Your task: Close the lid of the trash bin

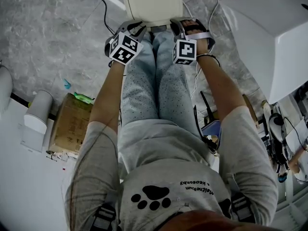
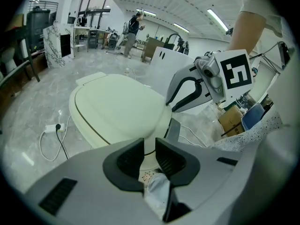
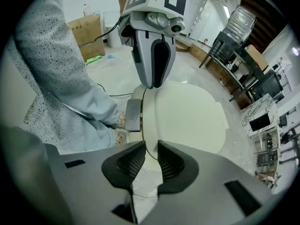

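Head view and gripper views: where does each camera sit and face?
Head view: on the head, looking steeply down; torso, legs, arms, left gripper, right gripper at the bin lid.
Left gripper view: rides that gripper, faces across the lid; own jaws apart, right gripper opposite.
Right gripper view: rides that gripper, faces the lid; own jaws apart, left gripper, legs.
Shared: all three show the lid.

Cardboard box (image 1: 72,124) left of trash bin (image 1: 151,4)

Left arm (image 1: 108,100) and right arm (image 1: 219,88) stretch forward and down, side by side; left gripper (image 2: 150,157) points steeply down, jaws narrowly apart, clamping nothing; right gripper (image 3: 146,162) likewise, jaws slightly parted, empty.
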`<move>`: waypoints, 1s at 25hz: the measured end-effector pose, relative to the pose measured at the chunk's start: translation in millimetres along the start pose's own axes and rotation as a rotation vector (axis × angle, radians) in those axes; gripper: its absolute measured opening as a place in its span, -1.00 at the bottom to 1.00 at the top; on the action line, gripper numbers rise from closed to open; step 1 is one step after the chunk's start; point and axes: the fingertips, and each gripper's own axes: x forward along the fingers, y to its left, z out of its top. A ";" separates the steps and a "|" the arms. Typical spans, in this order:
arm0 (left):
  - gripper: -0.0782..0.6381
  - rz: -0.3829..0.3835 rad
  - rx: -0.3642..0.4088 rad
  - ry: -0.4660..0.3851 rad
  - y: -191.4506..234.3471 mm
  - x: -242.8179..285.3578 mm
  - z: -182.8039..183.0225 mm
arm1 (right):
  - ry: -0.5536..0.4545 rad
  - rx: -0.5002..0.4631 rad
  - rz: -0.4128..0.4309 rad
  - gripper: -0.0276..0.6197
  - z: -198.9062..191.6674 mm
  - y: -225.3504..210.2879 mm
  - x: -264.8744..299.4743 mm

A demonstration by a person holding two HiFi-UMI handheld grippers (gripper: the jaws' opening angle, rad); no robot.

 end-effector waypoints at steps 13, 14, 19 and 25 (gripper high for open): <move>-0.58 0.008 -0.103 0.021 1.3 -1.0 -0.6 | 0.008 0.245 0.104 -0.76 6.1 -7.5 1.0; -0.59 0.007 -0.111 0.018 0.4 -1.2 1.0 | -0.001 0.291 0.104 -0.76 8.3 -11.0 -0.1; -0.65 0.010 -0.135 -0.008 -1.5 -8.6 15.8 | -0.051 0.537 0.108 -0.76 21.9 -29.0 -10.0; -0.71 0.030 -0.191 -0.037 -2.1 -31.6 38.8 | -0.109 0.800 0.084 -0.76 30.0 -52.1 -38.5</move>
